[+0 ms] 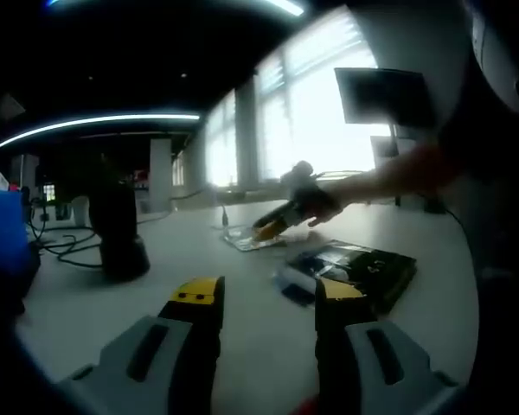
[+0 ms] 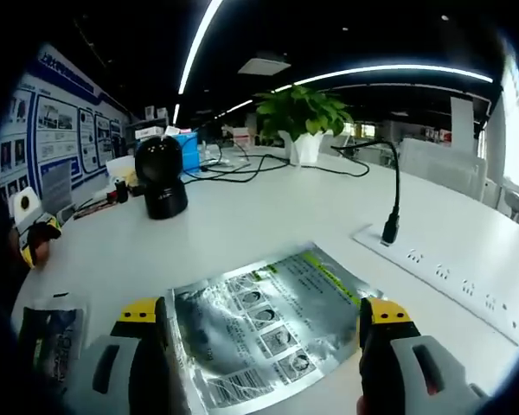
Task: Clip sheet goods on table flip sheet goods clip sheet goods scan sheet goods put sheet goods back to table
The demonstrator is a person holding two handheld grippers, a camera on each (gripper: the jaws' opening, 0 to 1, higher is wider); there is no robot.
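Foil pouch (image 2: 264, 324) lies flat on the counter (image 2: 329, 216), near the scanner (image 2: 160, 177), between the right gripper's (image 2: 264, 333) open fingers. Judged light, floppy, slick; pinch an edge. Left gripper (image 1: 268, 303) hovers open, empty.

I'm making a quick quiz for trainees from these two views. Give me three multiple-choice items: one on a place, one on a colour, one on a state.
1. Where does the silver foil packet lie?
A. between the right gripper's jaws
B. on the power strip
C. beside the potted plant

2. What colour are the left gripper's jaw tips?
A. red
B. yellow
C. white

3. How does the left gripper stand?
A. shut on a packet
B. open
C. shut, empty

Answers: 1 A, the packet lies flat on the table between both jaws. 2 B, both tips show yellow. 3 B, bare table shows between its parted jaws.
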